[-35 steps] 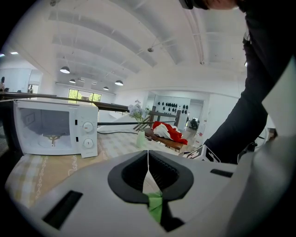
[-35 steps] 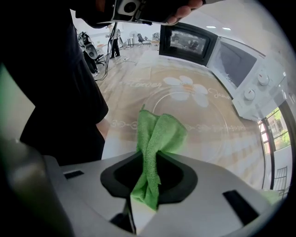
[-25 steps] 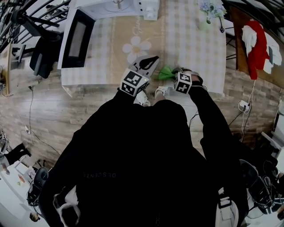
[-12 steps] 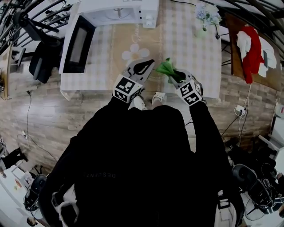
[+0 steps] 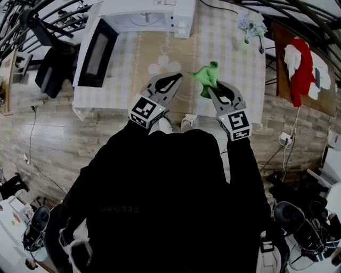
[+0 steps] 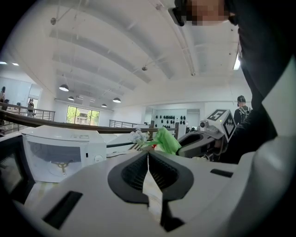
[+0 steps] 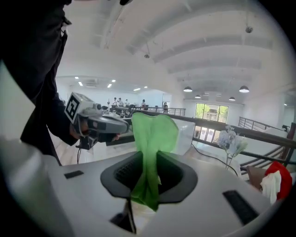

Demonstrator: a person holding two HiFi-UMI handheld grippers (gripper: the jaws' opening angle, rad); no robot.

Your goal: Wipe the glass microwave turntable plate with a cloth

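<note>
The head view looks steeply down over the person's dark shoulders onto the left gripper [image 5: 171, 80] and right gripper [image 5: 213, 90], with the table [image 5: 234, 64] beyond their tips. Each gripper view sits close behind its own jaws, faces forward and slightly up toward the ceiling, and catches the other gripper on its inner side. All three share the green cloth [image 5: 206, 76] at the right gripper's tips and the flowers [image 5: 250, 22] farther ahead.

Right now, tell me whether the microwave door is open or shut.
Open. In the head view the dark door stands swung out to the left of the white microwave, leaving its cavity exposed. The left gripper view shows that open cavity too.
</note>
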